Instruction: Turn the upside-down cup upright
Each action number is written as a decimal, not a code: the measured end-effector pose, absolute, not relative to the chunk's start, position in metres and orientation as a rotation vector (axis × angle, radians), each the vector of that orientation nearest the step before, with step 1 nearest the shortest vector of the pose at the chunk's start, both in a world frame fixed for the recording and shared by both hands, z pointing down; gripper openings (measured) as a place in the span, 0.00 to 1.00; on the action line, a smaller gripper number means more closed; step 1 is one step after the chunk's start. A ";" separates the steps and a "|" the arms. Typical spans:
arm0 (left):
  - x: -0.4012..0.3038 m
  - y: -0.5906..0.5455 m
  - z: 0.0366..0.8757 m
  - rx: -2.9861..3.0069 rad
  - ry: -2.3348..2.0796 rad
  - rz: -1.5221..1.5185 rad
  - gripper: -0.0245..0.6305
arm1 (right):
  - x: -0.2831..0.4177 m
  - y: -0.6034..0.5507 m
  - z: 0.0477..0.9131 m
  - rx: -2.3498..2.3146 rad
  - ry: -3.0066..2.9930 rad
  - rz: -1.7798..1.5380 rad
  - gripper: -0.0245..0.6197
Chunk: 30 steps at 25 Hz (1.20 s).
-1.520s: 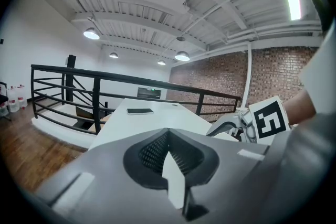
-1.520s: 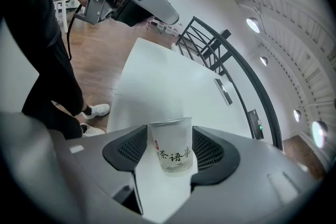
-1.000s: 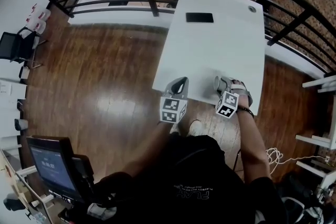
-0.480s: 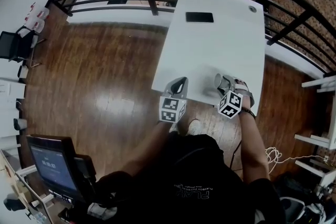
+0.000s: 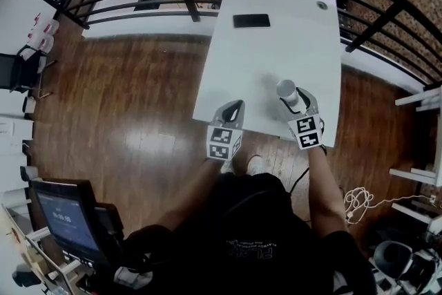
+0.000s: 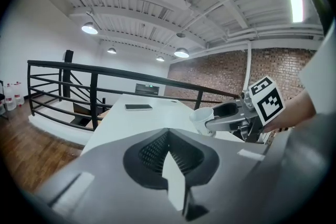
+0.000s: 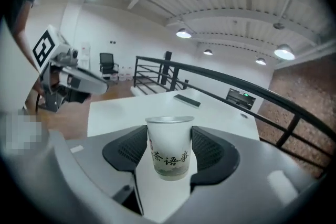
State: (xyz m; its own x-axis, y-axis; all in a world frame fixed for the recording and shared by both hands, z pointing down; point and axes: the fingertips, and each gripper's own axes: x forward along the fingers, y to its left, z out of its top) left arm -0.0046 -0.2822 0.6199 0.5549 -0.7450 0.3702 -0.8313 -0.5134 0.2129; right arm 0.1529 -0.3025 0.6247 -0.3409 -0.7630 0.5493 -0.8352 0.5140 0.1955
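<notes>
Head view: the right gripper [image 5: 291, 100] holds a white paper cup with dark writing [image 5: 286, 89] over the white table [image 5: 276, 45]. Left gripper view: the left gripper [image 6: 167, 134] has its jaws pressed together, with nothing inside. Right gripper view: both pads squeeze the cup, open end up.

The cup [image 7: 169, 147] looks like thin white paper. It is smooth with a faint sheen, printed with dark characters, and has a rolled rim. The right gripper [image 7: 168, 150] is moulded grey plastic, matt and smooth. Its pads [image 7: 128, 152] are black with a fine ribbed texture. The left gripper [image 6: 168, 139] has the same grey shell and ribbed black lining. The marker cube [image 5: 306, 131] has flat, matt black-and-white faces. The worktop [image 5: 276, 31] is white, smooth and lightly satin. A phone [image 5: 251, 21] near its far edge is dark and smooth. The floor [image 5: 124, 100] is brown wood, polished and reflecting light. The railing [image 6: 94, 99] looks like black painted metal. The brick wall [image 6: 220, 73] is rough.
</notes>
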 end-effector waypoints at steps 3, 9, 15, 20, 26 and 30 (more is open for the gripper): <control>0.001 -0.280 0.619 2.447 -1.268 0.345 0.03 | 0.162 -0.307 0.622 1.460 -2.257 0.266 0.47; 0.002 -0.278 0.612 2.462 -1.264 0.368 0.03 | 0.169 -0.321 0.644 1.634 -2.279 0.505 0.47; 0.004 -0.278 0.615 2.452 -1.275 0.374 0.03 | 0.174 -0.327 0.669 1.643 -2.210 0.561 0.47; 0.000 -0.283 0.614 2.449 -1.296 0.348 0.03 | 0.171 -0.324 0.670 1.630 -2.194 0.555 0.47; 0.007 -0.289 0.617 2.436 -1.290 0.325 0.03 | 0.171 -0.309 0.672 1.616 -2.134 0.562 0.48; 0.015 -0.285 0.615 2.448 -1.270 0.328 0.03 | 0.171 -0.298 0.673 1.614 -2.121 0.559 0.48</control>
